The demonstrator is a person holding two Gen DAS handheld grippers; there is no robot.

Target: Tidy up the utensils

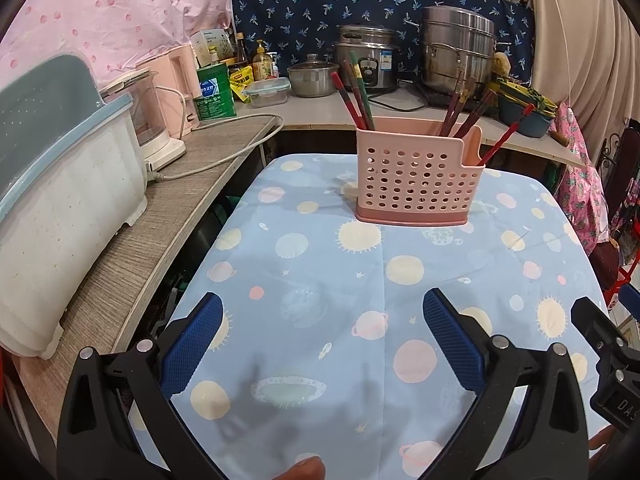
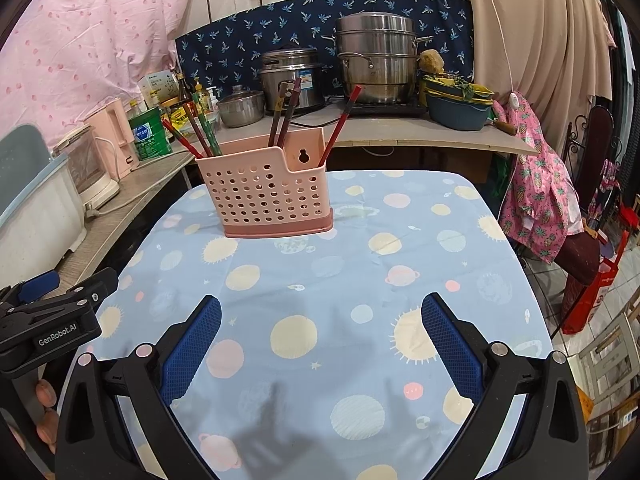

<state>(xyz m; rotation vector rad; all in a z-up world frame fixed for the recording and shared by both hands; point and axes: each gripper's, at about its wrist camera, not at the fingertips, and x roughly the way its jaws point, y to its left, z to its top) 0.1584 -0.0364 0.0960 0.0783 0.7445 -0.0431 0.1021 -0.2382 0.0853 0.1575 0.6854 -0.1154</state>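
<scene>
Left gripper (image 1: 322,322) and right gripper (image 2: 320,322): fingers wide apart, empty, over planet-print tablecloth (image 2: 400,280). Chopsticks (image 1: 356,92) upright in pink perforated holder (image 1: 416,184) at table's far side. No loose utensils visible. Judgement: sorting looks finished; next, check compartments.

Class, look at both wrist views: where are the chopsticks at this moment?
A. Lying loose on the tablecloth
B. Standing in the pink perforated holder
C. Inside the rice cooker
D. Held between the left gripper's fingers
B: the chopsticks stand in the pink perforated holder, while the left gripper and right gripper are open with nothing between their fingers.
</scene>
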